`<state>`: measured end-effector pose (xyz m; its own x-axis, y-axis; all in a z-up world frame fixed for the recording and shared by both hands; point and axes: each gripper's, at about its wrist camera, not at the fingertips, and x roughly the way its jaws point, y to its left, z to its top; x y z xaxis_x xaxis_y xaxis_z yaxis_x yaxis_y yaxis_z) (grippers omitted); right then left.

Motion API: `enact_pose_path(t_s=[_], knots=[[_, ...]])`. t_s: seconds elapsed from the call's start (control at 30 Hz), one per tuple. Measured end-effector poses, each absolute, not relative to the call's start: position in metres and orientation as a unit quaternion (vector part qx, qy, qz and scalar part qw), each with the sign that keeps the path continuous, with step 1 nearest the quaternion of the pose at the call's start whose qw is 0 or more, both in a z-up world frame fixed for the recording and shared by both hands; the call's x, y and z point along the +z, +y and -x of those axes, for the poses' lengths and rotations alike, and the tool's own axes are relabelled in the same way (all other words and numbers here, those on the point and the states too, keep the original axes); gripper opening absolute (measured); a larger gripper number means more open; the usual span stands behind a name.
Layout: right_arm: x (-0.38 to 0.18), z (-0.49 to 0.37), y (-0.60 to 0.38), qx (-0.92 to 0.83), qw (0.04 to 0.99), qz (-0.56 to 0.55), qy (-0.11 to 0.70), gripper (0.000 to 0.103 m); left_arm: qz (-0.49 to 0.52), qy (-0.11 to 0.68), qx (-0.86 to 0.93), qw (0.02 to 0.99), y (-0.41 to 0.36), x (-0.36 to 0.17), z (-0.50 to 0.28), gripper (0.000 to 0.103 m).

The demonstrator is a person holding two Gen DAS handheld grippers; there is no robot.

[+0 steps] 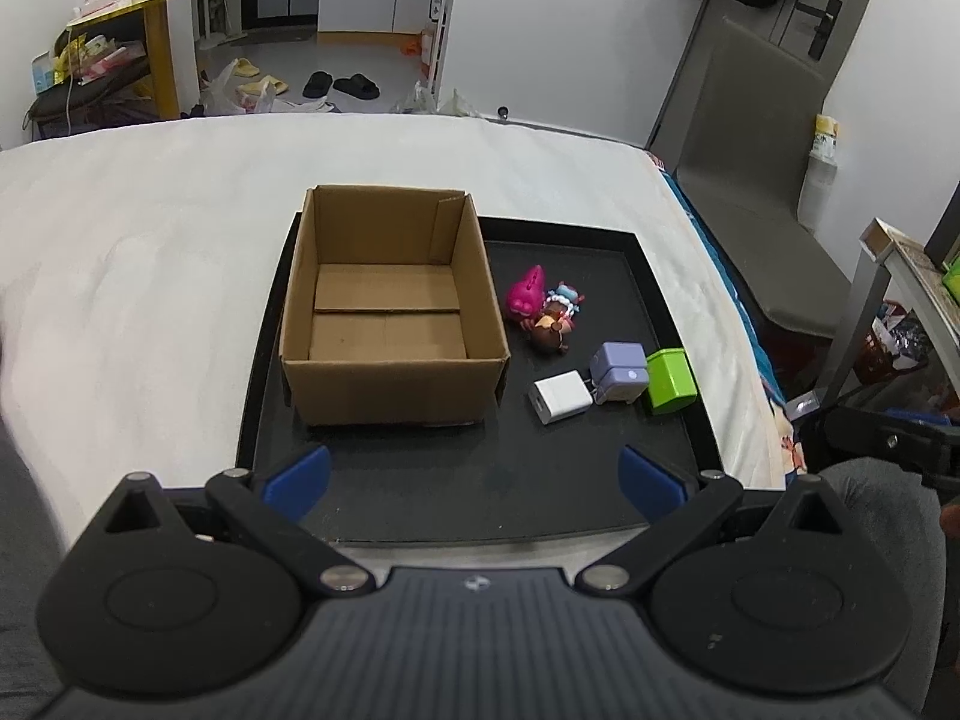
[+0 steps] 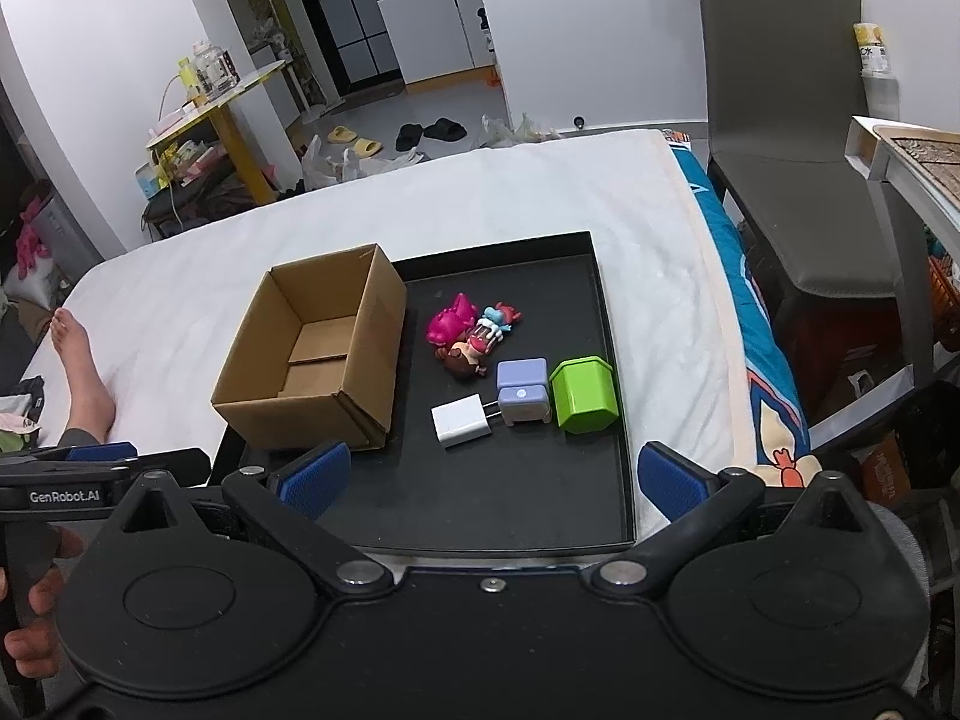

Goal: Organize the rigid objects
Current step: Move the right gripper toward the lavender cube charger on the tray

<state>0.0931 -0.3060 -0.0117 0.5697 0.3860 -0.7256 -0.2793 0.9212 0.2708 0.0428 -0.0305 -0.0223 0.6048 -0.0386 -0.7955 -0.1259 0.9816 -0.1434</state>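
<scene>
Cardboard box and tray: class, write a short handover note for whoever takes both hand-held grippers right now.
Left hand-held gripper: open, empty, at the near edge of the black tray.
Right hand-held gripper: open, empty, also at the near edge.
Cardboard box: on the tray's left side, nothing in it.
Beside it on the tray: pink toy, doll, white charger, purple charger, green box.
Done: nothing packed.
Left: move all five into the cardboard box.
</scene>
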Motion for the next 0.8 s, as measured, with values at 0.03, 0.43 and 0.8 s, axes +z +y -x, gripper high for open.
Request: enact_pose_path(t_s=[0.03,0.43,0.8], knots=[[-0.012,-0.094,-0.305,0.188,0.883,-0.061,0.425,0.103,0.092,0.447,0.025,0.890,-0.029,-0.024,-0.043,0.102],[-0.016,-0.099,-0.305,0.182,0.878,-0.056,0.439,0.103,0.102,0.450,0.021,0.887,-0.020,-0.032,-0.043,0.101],[-0.022,-0.099,-0.304,0.184,0.878,-0.049,0.439,0.103,0.112,0.459,0.019,0.881,-0.012,-0.040,-0.049,0.101]])
